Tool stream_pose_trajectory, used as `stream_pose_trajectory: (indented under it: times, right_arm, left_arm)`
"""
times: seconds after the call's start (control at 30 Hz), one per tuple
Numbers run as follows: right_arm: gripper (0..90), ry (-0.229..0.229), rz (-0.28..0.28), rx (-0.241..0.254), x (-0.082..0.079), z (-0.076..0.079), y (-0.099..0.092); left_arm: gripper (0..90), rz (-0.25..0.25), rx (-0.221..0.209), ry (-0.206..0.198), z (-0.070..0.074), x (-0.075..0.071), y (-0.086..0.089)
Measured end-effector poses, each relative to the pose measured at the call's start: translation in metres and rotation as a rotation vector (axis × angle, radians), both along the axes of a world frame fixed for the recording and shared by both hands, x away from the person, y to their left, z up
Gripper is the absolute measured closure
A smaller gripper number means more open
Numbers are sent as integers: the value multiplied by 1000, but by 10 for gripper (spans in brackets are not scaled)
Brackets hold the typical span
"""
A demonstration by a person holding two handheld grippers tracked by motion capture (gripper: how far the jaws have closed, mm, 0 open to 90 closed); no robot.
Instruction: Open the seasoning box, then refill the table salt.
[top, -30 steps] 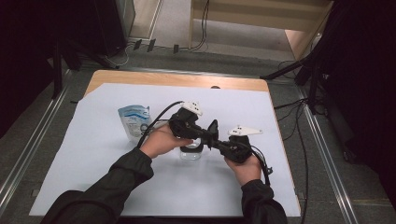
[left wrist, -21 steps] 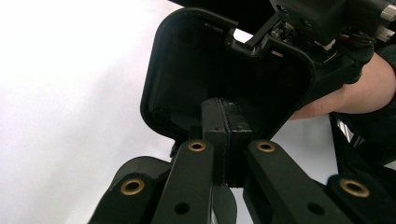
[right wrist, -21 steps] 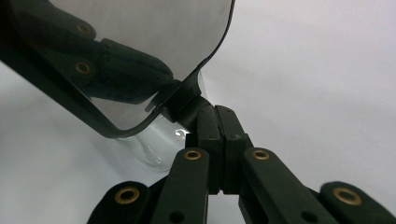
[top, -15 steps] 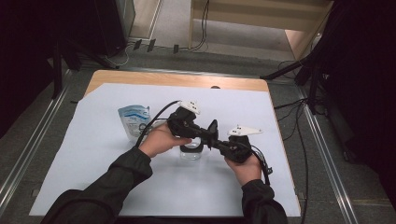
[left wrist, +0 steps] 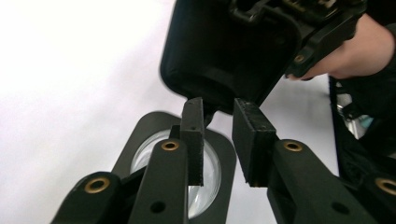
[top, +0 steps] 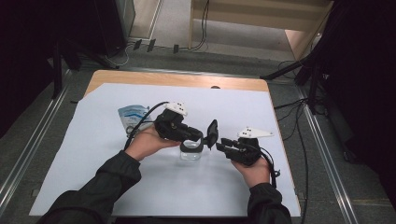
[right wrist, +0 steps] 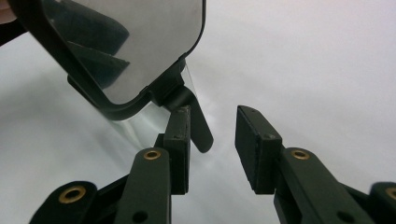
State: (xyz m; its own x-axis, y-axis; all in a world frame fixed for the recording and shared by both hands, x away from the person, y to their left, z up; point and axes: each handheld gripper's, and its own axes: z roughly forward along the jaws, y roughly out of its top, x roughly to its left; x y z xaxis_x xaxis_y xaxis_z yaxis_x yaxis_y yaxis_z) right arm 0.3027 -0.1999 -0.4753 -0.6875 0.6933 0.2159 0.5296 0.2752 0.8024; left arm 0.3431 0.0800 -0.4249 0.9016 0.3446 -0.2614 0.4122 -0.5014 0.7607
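A clear jar (top: 190, 153) with a black collar is seen standing near the middle of the white sheet (top: 93, 154) on the desk, its hinged black lid (top: 212, 132) flipped up on edge between the two tongs. The left tongs (top: 198, 136), just above the jar's rim, and the right tongs (top: 220, 143), beside the lid, have both just been opened; nothing is clamped in either. A blue-printed pouch (top: 131, 116) is noted behind the left hand (top: 148, 143).

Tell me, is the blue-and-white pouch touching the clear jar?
Apart. The high view shows the pouch well left of the jar, with the left hand between them.
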Motion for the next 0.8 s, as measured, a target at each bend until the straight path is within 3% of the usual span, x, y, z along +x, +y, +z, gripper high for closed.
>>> stream_pose_trajectory:
  times: [0.13,0.27,0.33,0.5,0.8]
  right_arm:
    - [637,-1,12,1,-4,1,-3]
    - [600,3,21,6,-10,2,-8]
    - [588,12,24,12,-11,2,-8]
    - [575,13,49,-36,-11,-1,-5]
    - [555,16,49,-38,4,-1,-3]
  left_arm:
    - [586,14,9,18,-2,-3,8]
    - [515,18,-6,56,-2,-7,18]
    - [490,28,9,77,-2,-9,23]
    - [480,58,-2,54,-6,-21,38]
    - [448,115,24,25,-10,-34,63]
